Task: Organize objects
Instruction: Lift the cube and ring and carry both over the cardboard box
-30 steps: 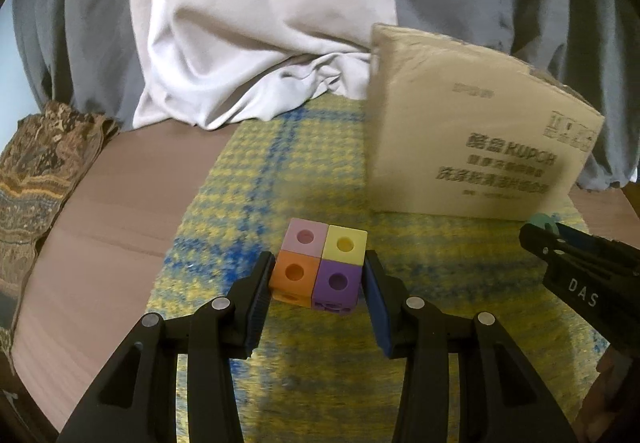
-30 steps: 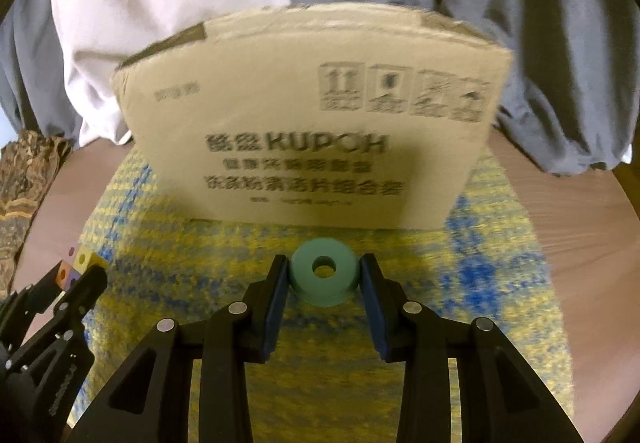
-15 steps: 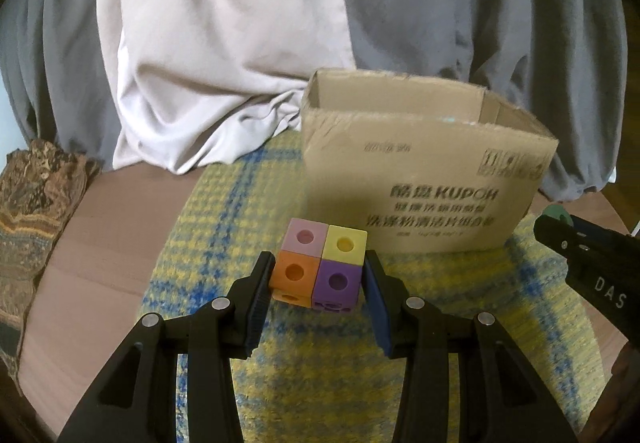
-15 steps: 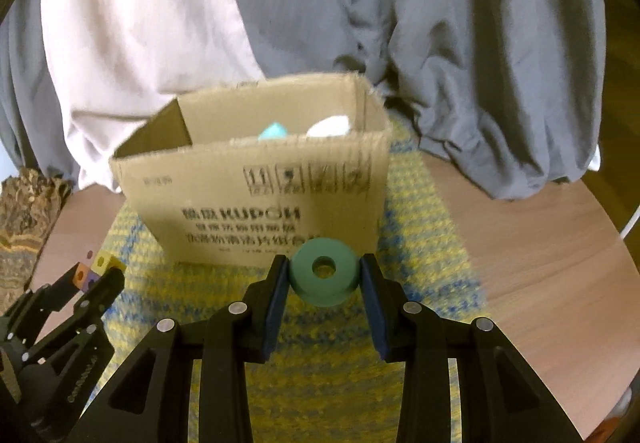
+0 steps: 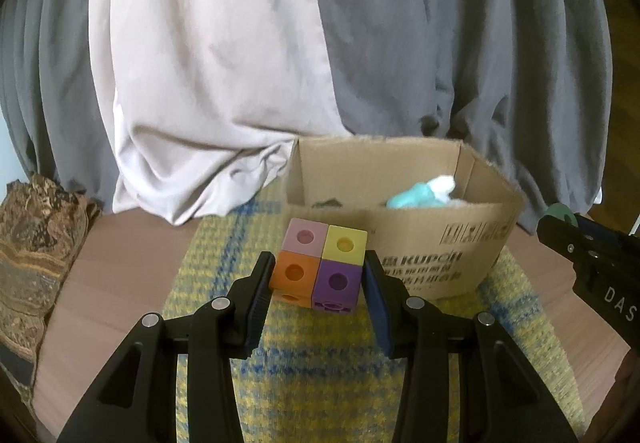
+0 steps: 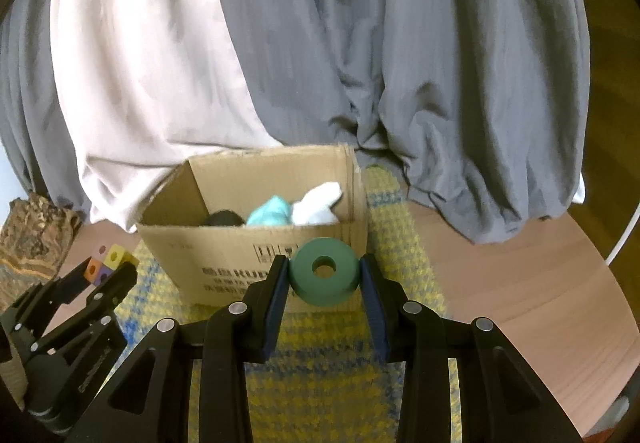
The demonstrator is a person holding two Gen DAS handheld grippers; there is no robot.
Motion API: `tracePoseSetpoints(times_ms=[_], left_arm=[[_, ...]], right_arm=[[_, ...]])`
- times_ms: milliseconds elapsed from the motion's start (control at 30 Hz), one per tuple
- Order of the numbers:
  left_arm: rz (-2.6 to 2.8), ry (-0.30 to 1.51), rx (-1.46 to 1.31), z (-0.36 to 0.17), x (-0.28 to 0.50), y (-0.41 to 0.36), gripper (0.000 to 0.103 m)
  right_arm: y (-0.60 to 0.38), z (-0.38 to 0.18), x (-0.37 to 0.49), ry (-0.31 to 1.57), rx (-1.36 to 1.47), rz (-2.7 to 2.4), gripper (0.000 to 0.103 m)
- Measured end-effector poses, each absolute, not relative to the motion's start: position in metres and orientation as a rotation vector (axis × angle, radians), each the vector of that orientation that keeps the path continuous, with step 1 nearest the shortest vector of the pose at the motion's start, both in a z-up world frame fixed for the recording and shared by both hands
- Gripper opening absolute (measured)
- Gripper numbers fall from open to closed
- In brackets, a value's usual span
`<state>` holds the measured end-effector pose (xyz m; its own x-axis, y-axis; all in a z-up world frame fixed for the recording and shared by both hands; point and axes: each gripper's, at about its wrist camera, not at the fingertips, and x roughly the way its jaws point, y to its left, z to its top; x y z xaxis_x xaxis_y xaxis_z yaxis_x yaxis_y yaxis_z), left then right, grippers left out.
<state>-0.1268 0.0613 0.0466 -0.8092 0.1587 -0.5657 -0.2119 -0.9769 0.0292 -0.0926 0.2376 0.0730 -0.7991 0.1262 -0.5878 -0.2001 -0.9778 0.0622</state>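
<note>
Gripping a four-colour cube block (image 5: 321, 266) between the left gripper (image 5: 318, 285) fingers at frame centre, holes facing upward toward the camera. Clamping a green ring (image 6: 324, 271) in the right gripper (image 6: 325, 281), its hole facing the camera, before the cardboard box (image 6: 240, 263).

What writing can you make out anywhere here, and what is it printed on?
"KUPOH": cardboard box, front wall, partly hidden by the left gripper.
Chinese lines around it: too blurred to read.
Row of handling symbols on the box: too small to tell.
"DAS": side of the right gripper, cut off by the picture's edge.
</note>
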Motion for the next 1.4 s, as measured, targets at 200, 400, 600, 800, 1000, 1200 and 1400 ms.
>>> tracePoseSetpoints(times_ms=[200, 400, 600, 800, 1000, 1200, 1400], left_arm=[[2.815, 0.142, -0.822, 0.066, -0.130, 0.065, 0.043], [2.813, 0.141, -0.789, 0.080, -0.138, 0.069, 0.043], [2.807, 0.139, -0.776, 0.090, -0.154, 0.071, 0.043], [2.807, 0.142, -0.776, 0.094, -0.173, 0.075, 0.043], [2.794, 0.155, -0.777, 0.098, -0.193, 0.081, 0.043], [2.772, 0.150, -0.799, 0.098, -0.213, 0.086, 0.043], [2.741, 0.144, -0.832, 0.094, -0.231, 0.092, 0.043]], right_arm=[[0.237, 0.092, -0.092, 0.166, -0.859, 2.834, 0.036], [0.239, 0.106, -0.101, 0.168, -0.832, 2.855, 0.036], [0.240, 0.113, -0.116, 0.167, -0.834, 2.866, 0.036], [0.240, 0.117, -0.133, 0.162, -0.850, 2.869, 0.036], [0.243, 0.120, -0.154, 0.175, -0.887, 2.875, 0.036], [0.246, 0.118, -0.174, 0.175, -0.920, 2.879, 0.036], [0.250, 0.117, -0.189, 0.179, -0.950, 2.875, 0.036]])
